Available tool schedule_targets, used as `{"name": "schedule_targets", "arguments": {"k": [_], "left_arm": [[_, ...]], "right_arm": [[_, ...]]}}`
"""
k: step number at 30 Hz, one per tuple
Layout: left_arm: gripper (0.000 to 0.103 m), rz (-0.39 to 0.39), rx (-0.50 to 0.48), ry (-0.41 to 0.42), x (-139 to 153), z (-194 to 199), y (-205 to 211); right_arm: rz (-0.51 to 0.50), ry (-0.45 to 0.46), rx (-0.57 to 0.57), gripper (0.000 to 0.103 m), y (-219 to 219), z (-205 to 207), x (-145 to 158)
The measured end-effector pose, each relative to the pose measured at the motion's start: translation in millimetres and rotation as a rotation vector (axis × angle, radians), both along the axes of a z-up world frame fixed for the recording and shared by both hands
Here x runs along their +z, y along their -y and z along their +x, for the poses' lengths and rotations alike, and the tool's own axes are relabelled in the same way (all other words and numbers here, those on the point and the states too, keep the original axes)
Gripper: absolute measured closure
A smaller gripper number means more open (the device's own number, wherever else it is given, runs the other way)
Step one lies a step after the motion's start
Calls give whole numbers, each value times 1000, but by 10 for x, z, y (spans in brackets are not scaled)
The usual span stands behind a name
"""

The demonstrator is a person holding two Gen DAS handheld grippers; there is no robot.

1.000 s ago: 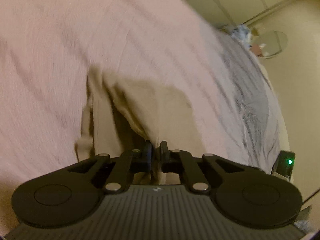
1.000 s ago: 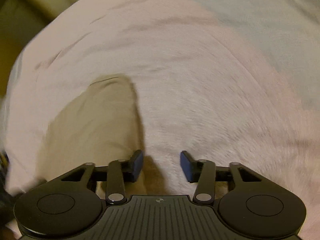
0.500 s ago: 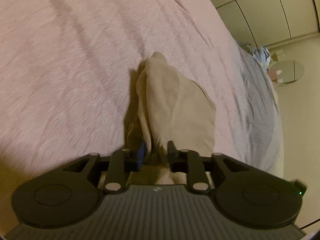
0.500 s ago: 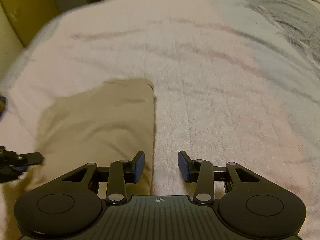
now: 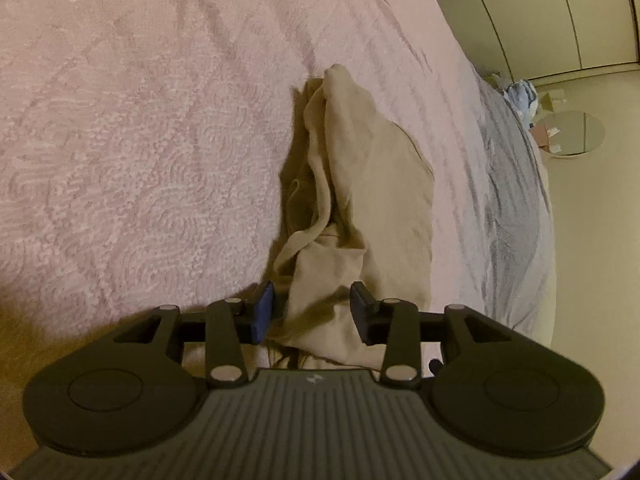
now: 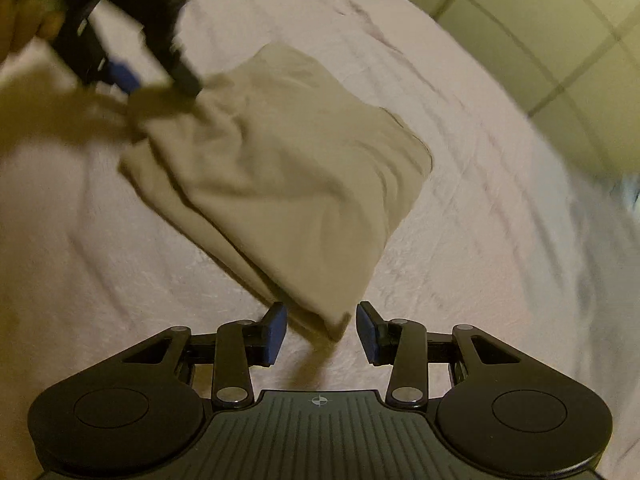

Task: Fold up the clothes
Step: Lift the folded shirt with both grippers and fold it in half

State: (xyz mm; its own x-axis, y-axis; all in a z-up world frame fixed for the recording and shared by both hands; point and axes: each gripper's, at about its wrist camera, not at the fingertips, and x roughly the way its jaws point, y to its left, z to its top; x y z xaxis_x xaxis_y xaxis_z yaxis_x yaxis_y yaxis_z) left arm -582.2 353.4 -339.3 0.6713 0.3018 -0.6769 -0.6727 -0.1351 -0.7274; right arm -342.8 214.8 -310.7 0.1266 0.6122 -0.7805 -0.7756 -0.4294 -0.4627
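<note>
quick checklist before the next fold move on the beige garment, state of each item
1. Left tongs let go of the beige fabric garment: ok, its jaws have just been opening; cloth lies between the pads unpinched.
2. Right tongs open and empty: ok, the garment's near corner sits just ahead of the gap.
3. Garment folded flat: not ok, the edge by the left tongs is bunched, with loose layers sticking out.
4. Garment fully on the pink textured bedspread: ok.
5. Bedspread around the garment free of other things: ok in both views.
6. Right view sharp enough to aim: not ok, it is blurred.
</note>
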Motion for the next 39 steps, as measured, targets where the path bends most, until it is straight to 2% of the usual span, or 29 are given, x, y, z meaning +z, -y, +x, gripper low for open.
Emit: {"name": "schedule_targets", "arguments": {"k": [1,2,7,8,9,10,13,15,20,23,24,26,27,28,29,31,34,36,39], "left_arm": [[73,7,-4,0,10,-1,12],[83,15,-6,-3,26,3,26],[86,9,24,3,59,-15,101],[91,1,31,5,56,-17,110],[102,0,28,7,62,-4,115],[102,7,20,12,87,16,121],[102,43,30,60,215,55,179],[102,68,21,38,258,98,242],[102,35,8,-101,-10,263,366],[100,72,11,-187,24,290,385],[97,75,-3,-214,61,307,384],[88,73,-42,-271,159,330,382],[88,75,-65,-298,225,328,372],[89,80,-83,-323,293,315,356],[89,97,-89,-337,375,306,328],[89,151,-75,-340,565,291,250],[89,245,-82,-331,705,426,-39],[90,306,-104,-336,745,570,-268],[92,357,-173,-360,566,820,-533]], "right_arm": [[26,18,14,62,1,-10,-22],[48,17,19,62,-11,0,-15],[96,5,83,62,-20,41,27],[96,7,103,65,-11,52,14],[96,-7,110,100,-8,84,14],[95,-37,102,103,-14,135,39],[163,-83,63,103,-4,302,179],[189,-76,39,103,27,431,269],[70,-43,74,103,105,558,-8],[1,-62,67,103,49,575,-56],[-23,-69,61,101,24,584,-67],[-75,-86,43,87,-25,619,-68],[-105,-104,12,75,-55,672,-22],[-129,-126,-28,68,-94,727,33],[-140,-164,-71,68,-130,799,115],[-110,-297,-173,68,-211,991,354],[-10,-533,-329,68,-469,1238,630],[-4,-664,-378,68,-716,1265,628],[-3,-778,-379,72,-1085,1210,446]]}}
